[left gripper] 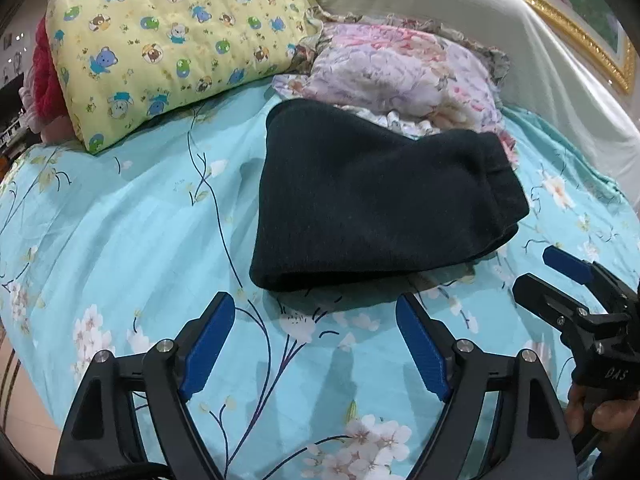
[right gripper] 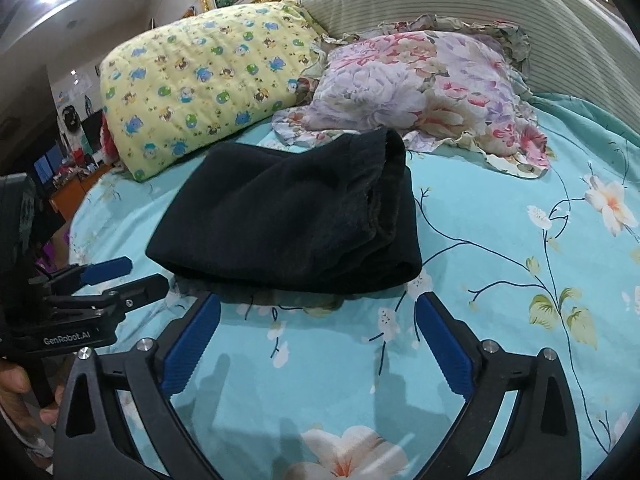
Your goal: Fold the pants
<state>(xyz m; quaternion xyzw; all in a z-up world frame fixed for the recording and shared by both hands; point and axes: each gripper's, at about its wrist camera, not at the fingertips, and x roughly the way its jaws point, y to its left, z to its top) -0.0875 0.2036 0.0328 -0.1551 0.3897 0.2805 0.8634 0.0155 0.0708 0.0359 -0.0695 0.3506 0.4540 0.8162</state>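
Note:
Dark pants [left gripper: 372, 200] lie folded into a compact stack on the turquoise floral bedsheet [left gripper: 140, 240]; they also show in the right wrist view [right gripper: 288, 220], with the waistband layers at the right side. My left gripper [left gripper: 316, 312] is open and empty, just in front of the stack's near edge. My right gripper [right gripper: 318, 312] is open and empty, also just short of the near edge. Each gripper appears at the edge of the other's view: the right one [left gripper: 540, 268] and the left one [right gripper: 136, 274], both open.
A yellow cartoon-print pillow [left gripper: 172, 44] and a pink floral pillow [left gripper: 404, 72] lie behind the pants. A padded headboard [left gripper: 500, 28] stands at the back. The bed's left edge drops toward the floor [left gripper: 24, 400].

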